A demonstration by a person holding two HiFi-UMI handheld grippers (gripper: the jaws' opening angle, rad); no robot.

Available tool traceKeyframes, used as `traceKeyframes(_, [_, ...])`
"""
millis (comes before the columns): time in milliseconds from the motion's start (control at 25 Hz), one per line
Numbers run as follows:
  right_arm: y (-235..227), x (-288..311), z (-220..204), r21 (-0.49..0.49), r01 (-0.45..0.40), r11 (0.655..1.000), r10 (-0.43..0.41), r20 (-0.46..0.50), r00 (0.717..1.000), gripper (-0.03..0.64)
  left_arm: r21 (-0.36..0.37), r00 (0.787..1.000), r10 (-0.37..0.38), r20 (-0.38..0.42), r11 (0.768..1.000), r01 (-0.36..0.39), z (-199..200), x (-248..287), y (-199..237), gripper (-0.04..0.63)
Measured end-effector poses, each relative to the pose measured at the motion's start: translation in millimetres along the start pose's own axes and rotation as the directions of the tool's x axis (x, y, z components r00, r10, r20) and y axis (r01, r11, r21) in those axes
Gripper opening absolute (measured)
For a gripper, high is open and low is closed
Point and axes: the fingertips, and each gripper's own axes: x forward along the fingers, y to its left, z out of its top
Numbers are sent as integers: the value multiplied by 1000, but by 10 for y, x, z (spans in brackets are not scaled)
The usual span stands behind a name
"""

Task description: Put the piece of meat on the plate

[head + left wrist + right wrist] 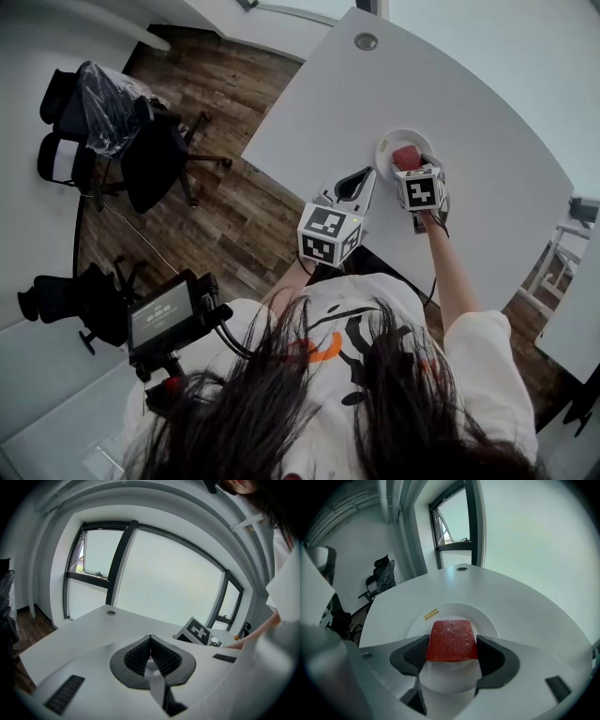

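Note:
A red slab of meat (451, 641) sits between the pads of my right gripper (452, 654), which is shut on it. It hangs just above the white plate (454, 611), over the plate's near half. In the head view the meat (407, 157) shows red over the plate (386, 150) on the white table, with my right gripper (411, 165) behind it. My left gripper (354, 183) rests to the left of the plate near the table edge. In its own view, the left gripper (151, 654) is shut with nothing between its jaws.
The white table (487, 141) has a round grommet (366, 41) at its far end. Black office chairs (122, 131) stand on the wooden floor to the left. A small yellow sticker (431, 614) lies on the plate's rim. A small screen (164, 314) hangs at the person's left side.

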Motion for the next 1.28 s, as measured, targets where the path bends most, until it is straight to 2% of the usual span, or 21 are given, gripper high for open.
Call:
traceKeyframes(560, [41,-6,40,17,4,1000,-4,-29,1000,307,-16,1000,17,9,1000,-17,30,-68,99,5])
traceKeyframes(720, [25,-26,34,61,10,998,-9,-29,1000,307,-15,1000,18,12,1000,-18,36,-83,104,6])
traceKeyframes(840, [2,-49,103,98,11,995,-12,5,1000,307,-13,1000,19,14,1000,-19,42,-96,114,6])
traceKeyframes(1040, [-108,-257,203,154,66,986,-73,38,997,307,-13,1000,19,22,1000,-19,46,-143,132,6])
traceKeyframes(1280, [-67,-690,360,259,36,965,-87,187,978,307,-6,999,16,36,1000,-16,41,-237,84,5])
